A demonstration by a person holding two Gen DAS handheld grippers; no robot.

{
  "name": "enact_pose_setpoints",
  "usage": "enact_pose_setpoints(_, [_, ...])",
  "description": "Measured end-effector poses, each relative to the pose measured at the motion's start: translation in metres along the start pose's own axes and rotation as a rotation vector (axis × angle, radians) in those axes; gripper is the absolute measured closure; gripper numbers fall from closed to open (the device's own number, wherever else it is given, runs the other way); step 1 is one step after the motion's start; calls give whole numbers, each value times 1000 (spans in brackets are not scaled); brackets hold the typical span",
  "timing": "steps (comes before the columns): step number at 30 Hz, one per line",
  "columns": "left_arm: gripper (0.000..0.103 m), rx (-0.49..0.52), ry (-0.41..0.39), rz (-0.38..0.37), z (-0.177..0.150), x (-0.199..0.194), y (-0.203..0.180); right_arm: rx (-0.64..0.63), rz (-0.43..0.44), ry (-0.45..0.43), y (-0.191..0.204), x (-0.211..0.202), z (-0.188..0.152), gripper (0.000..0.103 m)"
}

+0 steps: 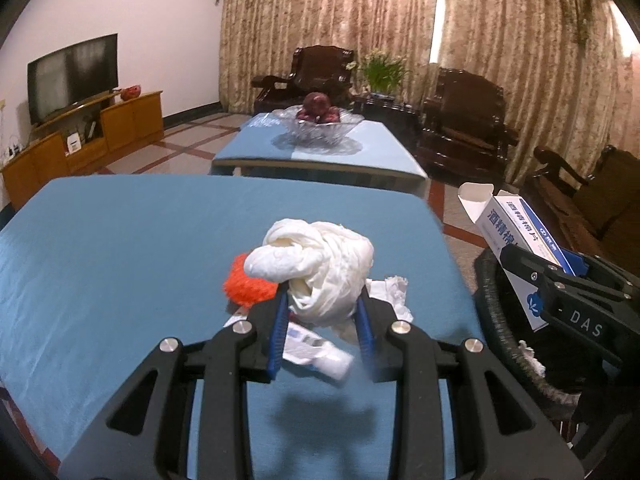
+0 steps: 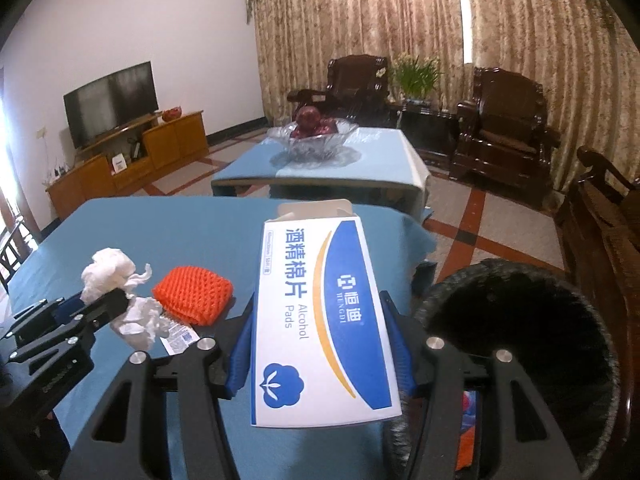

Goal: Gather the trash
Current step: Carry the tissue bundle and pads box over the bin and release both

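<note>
Left gripper (image 1: 324,300) clamps crumpled white tissue wad (image 1: 320,264) above blue table (image 1: 120,240). Right gripper (image 2: 320,344) clamps alcohol pads box (image 2: 320,320), raised beside black bin (image 2: 520,320)

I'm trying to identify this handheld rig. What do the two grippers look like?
Both match: the left gripper and right gripper are black skeletal frames with cut-out slots, round silver bolt heads at the joints, and blue ribbed pads lining the fingers. White "DAS" lettering marks the right one's side. No cables, hands or sleeves show.
</note>
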State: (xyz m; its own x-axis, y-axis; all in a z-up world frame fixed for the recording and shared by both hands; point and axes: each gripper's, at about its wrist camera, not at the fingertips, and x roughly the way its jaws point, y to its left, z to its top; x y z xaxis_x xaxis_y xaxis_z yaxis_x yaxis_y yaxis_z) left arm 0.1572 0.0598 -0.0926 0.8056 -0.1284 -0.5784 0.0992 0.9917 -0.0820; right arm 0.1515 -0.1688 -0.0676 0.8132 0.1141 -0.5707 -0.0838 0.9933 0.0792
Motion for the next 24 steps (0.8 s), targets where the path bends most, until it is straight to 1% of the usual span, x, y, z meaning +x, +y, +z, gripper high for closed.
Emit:
enact_pose_setpoints(12, [74, 63, -37, -92, 8, -17, -56, 50, -60, -35, -45, -39, -4, 47])
enact_pose_setpoints(20, [74, 104, -29, -157, 6, -14, -92, 82, -116, -49, -78, -59, -9, 47])
enact_pose_setpoints(24, [74, 121, -21, -202, 3, -10, -113, 99, -145, -53, -97, -66, -10, 47])
